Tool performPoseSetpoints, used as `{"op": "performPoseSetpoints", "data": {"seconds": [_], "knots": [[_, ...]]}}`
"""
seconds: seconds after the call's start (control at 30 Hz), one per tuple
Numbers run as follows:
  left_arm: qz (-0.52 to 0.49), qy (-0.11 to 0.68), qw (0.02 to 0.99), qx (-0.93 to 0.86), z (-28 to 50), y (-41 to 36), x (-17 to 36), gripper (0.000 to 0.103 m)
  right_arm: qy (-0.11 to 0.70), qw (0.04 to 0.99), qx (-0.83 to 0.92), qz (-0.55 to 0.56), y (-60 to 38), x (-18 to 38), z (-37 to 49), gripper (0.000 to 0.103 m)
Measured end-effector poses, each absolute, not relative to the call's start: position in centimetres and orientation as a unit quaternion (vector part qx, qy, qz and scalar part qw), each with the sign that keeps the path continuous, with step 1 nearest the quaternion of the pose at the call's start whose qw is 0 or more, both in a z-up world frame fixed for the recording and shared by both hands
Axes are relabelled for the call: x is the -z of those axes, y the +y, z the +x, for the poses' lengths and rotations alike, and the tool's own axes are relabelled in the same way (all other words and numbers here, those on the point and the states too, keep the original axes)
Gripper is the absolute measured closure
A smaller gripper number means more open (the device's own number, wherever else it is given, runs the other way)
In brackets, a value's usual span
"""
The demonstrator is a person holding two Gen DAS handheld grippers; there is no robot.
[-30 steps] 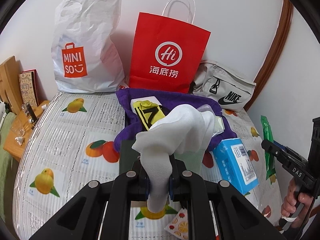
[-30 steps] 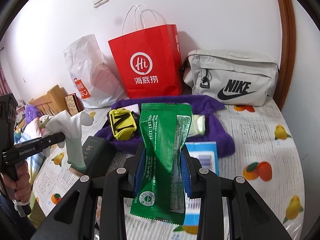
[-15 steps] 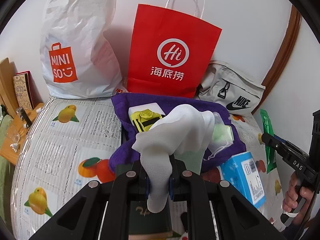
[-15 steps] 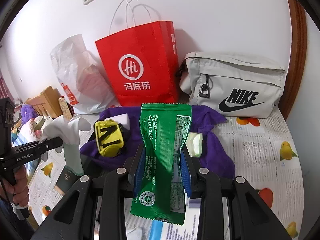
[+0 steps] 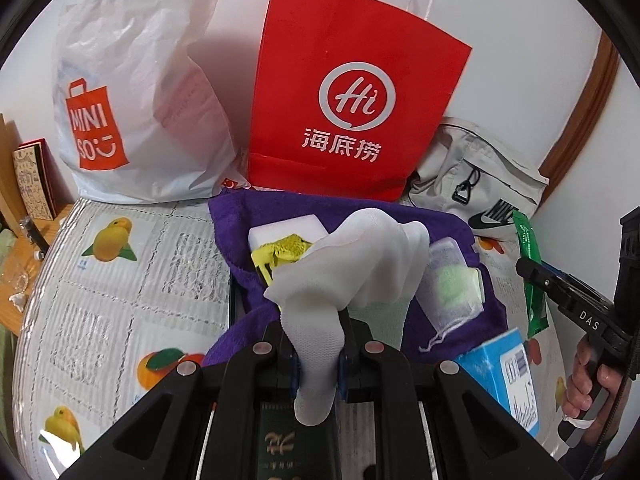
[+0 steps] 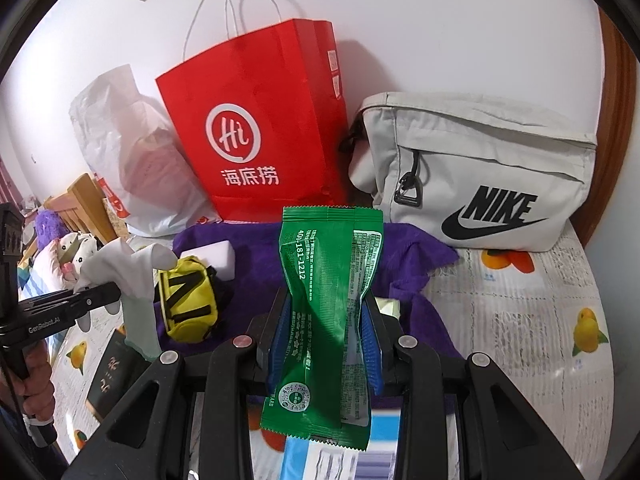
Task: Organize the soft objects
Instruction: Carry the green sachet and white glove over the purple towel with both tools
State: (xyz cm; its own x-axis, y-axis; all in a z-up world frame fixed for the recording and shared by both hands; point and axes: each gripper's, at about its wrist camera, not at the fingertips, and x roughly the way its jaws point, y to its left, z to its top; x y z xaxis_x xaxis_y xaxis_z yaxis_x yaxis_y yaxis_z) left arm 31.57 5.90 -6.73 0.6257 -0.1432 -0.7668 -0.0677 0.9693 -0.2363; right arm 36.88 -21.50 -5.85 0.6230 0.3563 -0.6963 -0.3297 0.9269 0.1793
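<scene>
My left gripper is shut on a white sock, which flops forward over the purple towel; the sock also shows at the left of the right wrist view. My right gripper is shut on a green snack packet, held upright; the packet appears at the right of the left wrist view. On the towel lie a yellow pouch, a white block and a mesh bag with a green item.
Against the wall stand a white Miniso bag, a red paper bag and a grey Nike bag. A blue box and a dark green box lie on the fruit-print cover. A wooden shelf is at left.
Both grippers have moved forward toward the bags at the wall, each keeping its hold. The towel and bags now look larger and nearer.
</scene>
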Motion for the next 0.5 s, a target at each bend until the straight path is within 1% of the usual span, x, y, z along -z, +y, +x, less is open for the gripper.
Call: {"op": "performPoseSetpoints", "data": {"seconds": [0.5], "knots": [[-0.112,0.463,0.878,0.032,36.6,4.0,8.7,0.090,0.435,0.879,-0.196,0.015,-20.6,9.5,42.2,0.070]]}}
